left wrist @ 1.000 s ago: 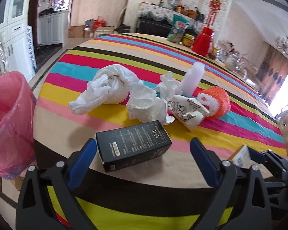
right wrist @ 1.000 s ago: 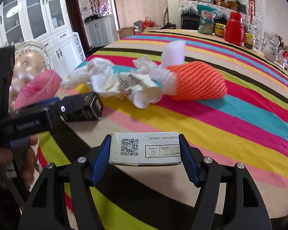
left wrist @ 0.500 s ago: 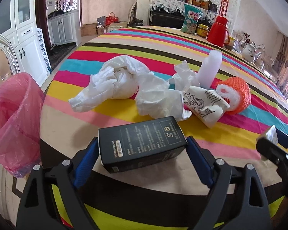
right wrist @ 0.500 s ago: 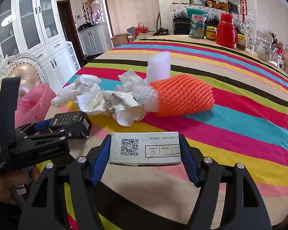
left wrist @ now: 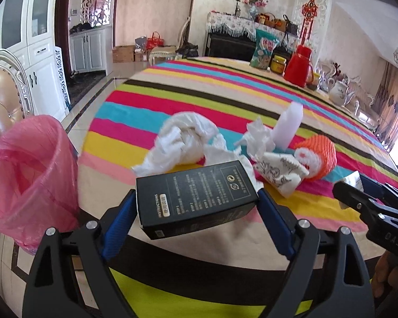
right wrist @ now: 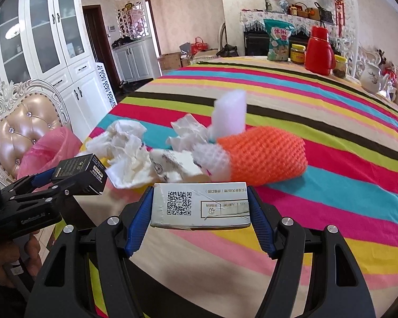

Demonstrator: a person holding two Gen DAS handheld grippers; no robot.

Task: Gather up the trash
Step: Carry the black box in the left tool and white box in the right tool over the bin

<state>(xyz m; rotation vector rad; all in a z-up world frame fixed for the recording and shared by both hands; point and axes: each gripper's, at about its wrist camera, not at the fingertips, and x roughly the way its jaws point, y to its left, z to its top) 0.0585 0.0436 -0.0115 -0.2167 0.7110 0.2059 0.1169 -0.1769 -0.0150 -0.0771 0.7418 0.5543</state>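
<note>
**Both tools loaded, bin to the left**

Left tool (left wrist: 196, 198) clamps a black rectangular cardboard box with white print (left wrist: 195, 194) by its short ends, lifted clear of the striped-cloth desk (left wrist: 225, 92). Right tool (right wrist: 200, 206) clamps a pale grey carton with a QR code (right wrist: 200, 205) the same way, also off the cloth. Both cartons look light and stiff; end-to-end grip seems safe, though hard squeezing would likely dent them.

The pink plastic bin liner (left wrist: 31, 175) hangs open off the desk edge, left of the black box. The liner is thin and floppy, so its mouth may fold.

Beyond the black box lie crumpled white tissues (left wrist: 183, 143), a white foam block (left wrist: 289, 127), an orange foam fruit net (left wrist: 318, 159) and a printed paper cup (left wrist: 281, 172). All are soft and light, best pinched mid-bulk. Nothing blocks the way to the liner; a tufted chair (right wrist: 26, 122) stands behind it.
</note>
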